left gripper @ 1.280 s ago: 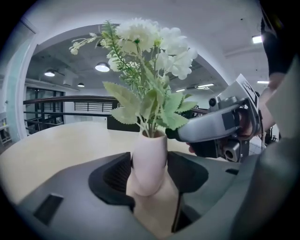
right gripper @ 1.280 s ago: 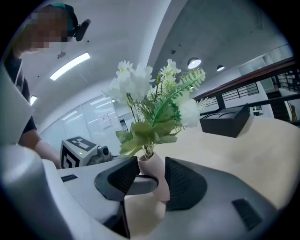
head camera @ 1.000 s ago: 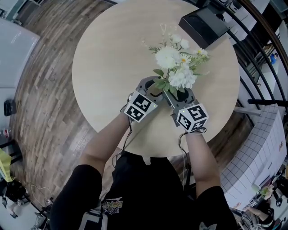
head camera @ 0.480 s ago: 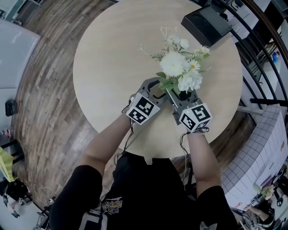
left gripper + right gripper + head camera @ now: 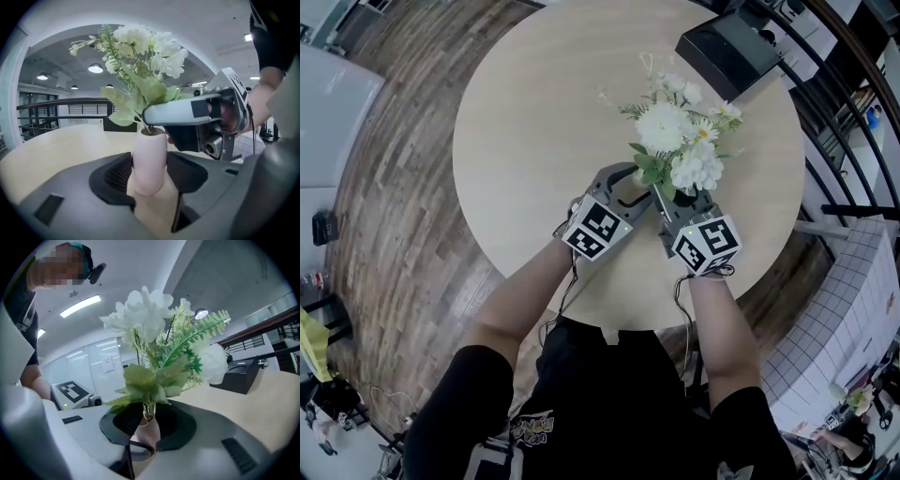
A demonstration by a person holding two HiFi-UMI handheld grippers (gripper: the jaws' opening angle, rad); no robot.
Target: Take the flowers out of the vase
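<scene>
A bunch of white flowers (image 5: 680, 141) with green leaves stands in a small pale pink vase (image 5: 150, 159) near the front of the round table (image 5: 534, 141). My left gripper (image 5: 639, 187) is shut on the vase's body, both pads pressing on it (image 5: 149, 173). My right gripper (image 5: 673, 199) reaches in from the right just above the vase's mouth. Its jaws are closing, with the green stems (image 5: 149, 408) between them and a little room on each side (image 5: 149, 416). In the head view the blooms hide the vase.
A black box (image 5: 727, 52) sits at the table's far right edge. A dark railing (image 5: 853, 112) curves past on the right, above a white tiled surface (image 5: 853, 319). Wooden floor (image 5: 384, 206) surrounds the table on the left.
The right gripper has edged in under the blooms toward the stems. The left gripper and the vase have kept their place.
</scene>
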